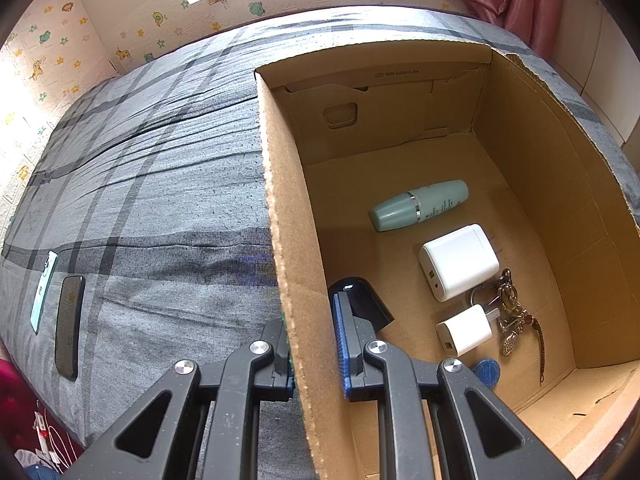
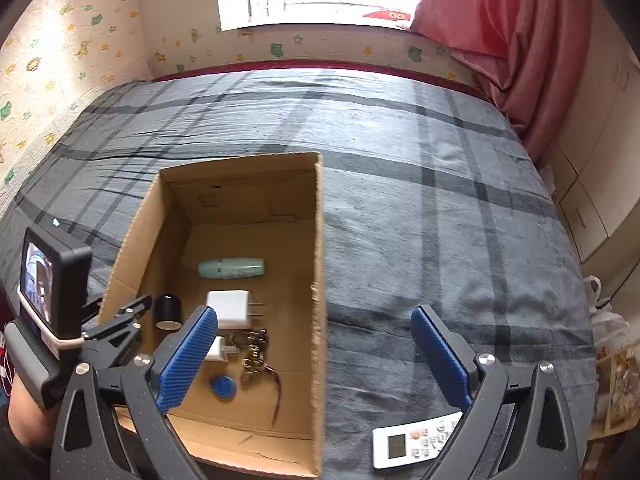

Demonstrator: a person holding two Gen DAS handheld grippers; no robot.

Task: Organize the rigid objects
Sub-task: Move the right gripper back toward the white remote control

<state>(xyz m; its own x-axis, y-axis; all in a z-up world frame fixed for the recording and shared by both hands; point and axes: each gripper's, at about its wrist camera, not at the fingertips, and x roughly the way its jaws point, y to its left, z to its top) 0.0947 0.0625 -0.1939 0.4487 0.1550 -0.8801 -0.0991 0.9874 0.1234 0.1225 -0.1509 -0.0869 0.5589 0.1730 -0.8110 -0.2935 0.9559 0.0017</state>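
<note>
An open cardboard box (image 1: 280, 208) (image 2: 318, 264) lies on the grey plaid bed. Inside it lie a mint green bottle (image 1: 418, 205) (image 2: 232, 268), a large white charger (image 1: 460, 262) (image 2: 230, 308), a small white charger (image 1: 464, 335), a bunch of keys (image 1: 510, 312) (image 2: 254, 354), a blue tag (image 1: 487, 372) (image 2: 223, 387) and a black cylinder (image 1: 360, 300) (image 2: 167, 312). My left gripper (image 1: 314, 350) is shut on the box's left wall, one finger on each side. My right gripper (image 2: 314, 350) is open and empty above the box's right wall. A white remote (image 2: 416, 442) lies on the bed below it.
Two phones, one mint (image 1: 43, 290) and one dark (image 1: 69, 326), lie on the bed at the far left. The left gripper's body and its small screen (image 2: 38, 280) show at the box's left side. A red curtain (image 2: 520, 40) hangs at the right by the wall.
</note>
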